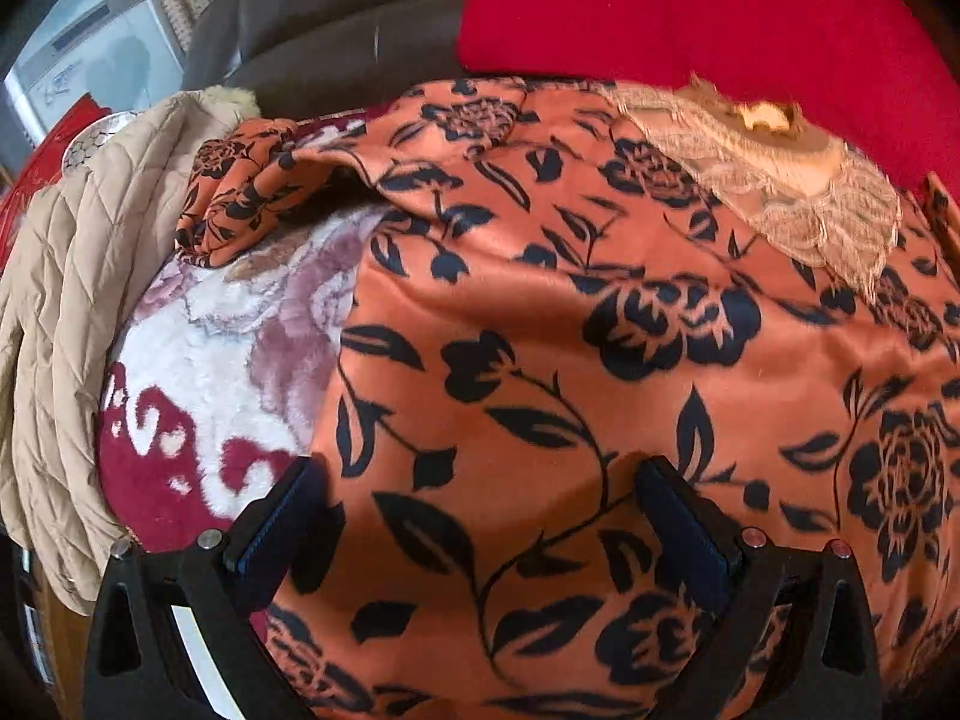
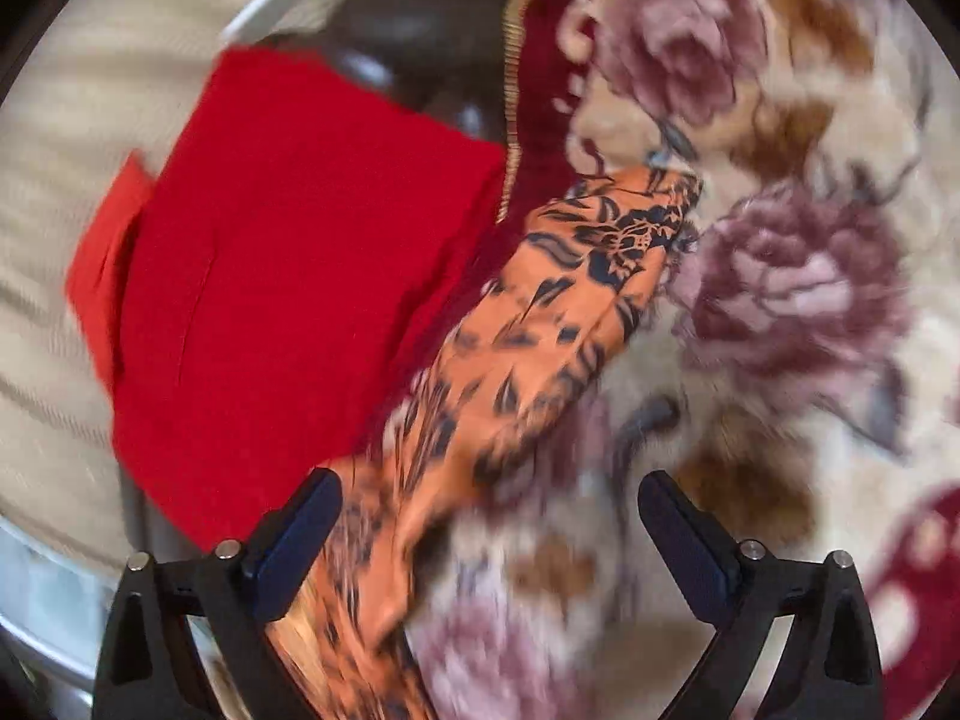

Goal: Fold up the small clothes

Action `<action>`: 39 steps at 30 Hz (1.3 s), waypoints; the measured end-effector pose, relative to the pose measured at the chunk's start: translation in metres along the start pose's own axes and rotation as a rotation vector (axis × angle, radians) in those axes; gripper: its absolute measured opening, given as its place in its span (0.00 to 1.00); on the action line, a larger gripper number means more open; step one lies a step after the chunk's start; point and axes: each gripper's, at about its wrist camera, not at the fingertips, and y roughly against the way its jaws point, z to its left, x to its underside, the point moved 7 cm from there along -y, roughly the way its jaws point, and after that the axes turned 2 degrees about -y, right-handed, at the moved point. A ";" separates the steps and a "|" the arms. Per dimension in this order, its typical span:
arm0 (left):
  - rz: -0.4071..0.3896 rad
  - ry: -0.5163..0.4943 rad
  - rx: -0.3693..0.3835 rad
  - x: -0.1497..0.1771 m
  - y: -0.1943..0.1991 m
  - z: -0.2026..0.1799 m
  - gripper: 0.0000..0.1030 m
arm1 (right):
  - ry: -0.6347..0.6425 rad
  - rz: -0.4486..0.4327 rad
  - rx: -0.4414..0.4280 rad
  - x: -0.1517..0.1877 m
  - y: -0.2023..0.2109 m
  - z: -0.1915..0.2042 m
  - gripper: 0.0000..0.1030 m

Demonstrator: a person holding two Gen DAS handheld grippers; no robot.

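Observation:
An orange garment with a black flower print point(image 1: 540, 324) lies spread over a plush floral blanket point(image 1: 228, 360). It has a beige lace neckline point(image 1: 798, 192) at the far right and a sleeve point(image 1: 240, 198) bunched at the far left. My left gripper point(image 1: 474, 516) is open just above the garment's near part, holding nothing. In the right wrist view, which is blurred, a sleeve of the same garment point(image 2: 540, 348) runs from the near left up toward the middle over the blanket point(image 2: 780, 300). My right gripper point(image 2: 486, 528) is open and empty above it.
A red cloth point(image 1: 690, 6) lies beyond the garment and shows in the right wrist view point(image 2: 288, 276) at left. A beige quilted jacket point(image 1: 66, 324) lies at the left. A dark brown cushion point(image 1: 336, 18) sits behind.

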 end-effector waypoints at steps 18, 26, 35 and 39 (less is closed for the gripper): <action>0.003 -0.069 0.073 -0.005 0.004 0.004 1.00 | -0.069 -0.141 -0.037 -0.069 -0.051 0.003 0.14; -0.139 0.014 0.071 -0.021 0.054 0.055 1.00 | 0.347 -0.077 -0.210 0.026 -0.021 0.187 0.14; -0.192 0.108 0.051 -0.020 0.079 0.117 1.00 | 0.656 0.314 -0.283 0.281 -0.109 0.291 0.17; -0.191 0.144 0.048 -0.022 0.077 0.137 1.00 | 0.708 0.640 -0.247 0.387 -0.147 0.269 0.58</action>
